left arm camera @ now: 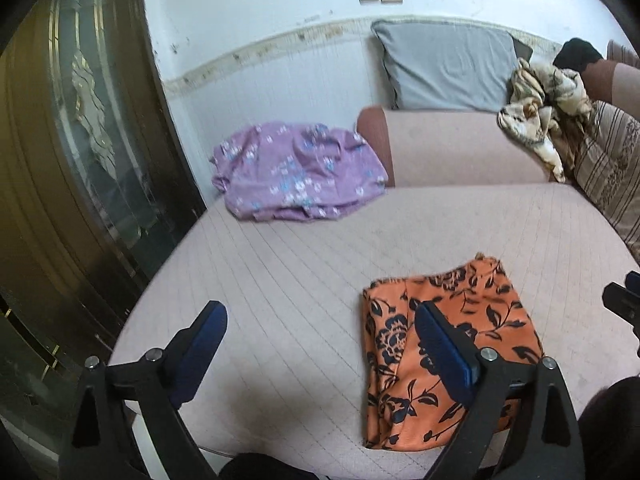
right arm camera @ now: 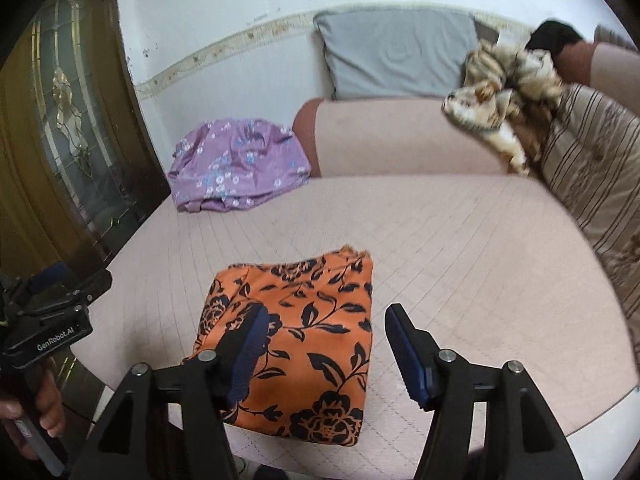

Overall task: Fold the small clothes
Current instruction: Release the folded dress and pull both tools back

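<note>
My left gripper (left arm camera: 320, 316) stands wide and empty at the bottom of its frame; my right gripper (right arm camera: 326, 316) is parted too, holding nothing. Just beyond both lies the folded orange cloth with black flowers (right arm camera: 296, 332), long axis running away from me on the pink quilted couch seat (right arm camera: 460, 240). Farther, at upper left, the crumpled purple floral garment (left arm camera: 296, 172) waits, nearer my left side.

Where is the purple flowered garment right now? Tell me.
In both wrist views the purple flowered garment lies crumpled at the far left of the pink mattress, against the wall beside the bolster's end, well beyond the folded orange cloth.
</note>
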Tool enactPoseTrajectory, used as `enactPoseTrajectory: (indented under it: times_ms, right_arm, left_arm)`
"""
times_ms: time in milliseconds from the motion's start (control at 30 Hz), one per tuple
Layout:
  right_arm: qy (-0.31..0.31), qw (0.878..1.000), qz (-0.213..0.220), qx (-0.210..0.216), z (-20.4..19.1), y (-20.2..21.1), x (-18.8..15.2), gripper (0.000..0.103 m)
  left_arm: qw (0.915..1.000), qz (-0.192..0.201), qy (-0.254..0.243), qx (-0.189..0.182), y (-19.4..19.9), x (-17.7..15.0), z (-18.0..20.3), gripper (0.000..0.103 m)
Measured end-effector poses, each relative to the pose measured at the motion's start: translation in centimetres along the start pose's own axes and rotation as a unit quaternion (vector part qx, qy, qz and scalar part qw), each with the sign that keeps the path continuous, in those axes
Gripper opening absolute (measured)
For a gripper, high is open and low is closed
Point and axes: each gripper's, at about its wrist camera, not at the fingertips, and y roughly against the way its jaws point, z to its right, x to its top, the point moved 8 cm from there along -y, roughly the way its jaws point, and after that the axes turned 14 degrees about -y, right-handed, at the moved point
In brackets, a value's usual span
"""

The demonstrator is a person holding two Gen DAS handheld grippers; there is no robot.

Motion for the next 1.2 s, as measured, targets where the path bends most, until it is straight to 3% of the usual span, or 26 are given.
enactPoseTrajectory:
  times_ms: [367,667,967,1200]
  right_arm:
    - [0.022,0.999,0.042,-0.005,-1.7,5.6,0.3,0.069]
    - [0.021,0.999,0.031,-0.026,-2.6,5.4,-1.0,0.069]
    - [-0.031,0.999,0.024,-0.037,-1.8,5.7,-1.0,0.069]
    - [-0.015,0.998,0.026,-0.049,-2.8,6.1,-1.3,0.069]
  left_arm:
    - [0.9994,0.035,0.007,0.006,4.9,1.7,-1.6,0.095]
    - [0.9986,0.052,0.015,0.002,6.6,2.4,-2.9,0.096]
    - [0.9983,0.053,0.022,0.009,6.7,2.2,-3.8,0.096]
    - [0.9983,0.052,0.027,0.006,6.4,2.0,-4.0,0.096]
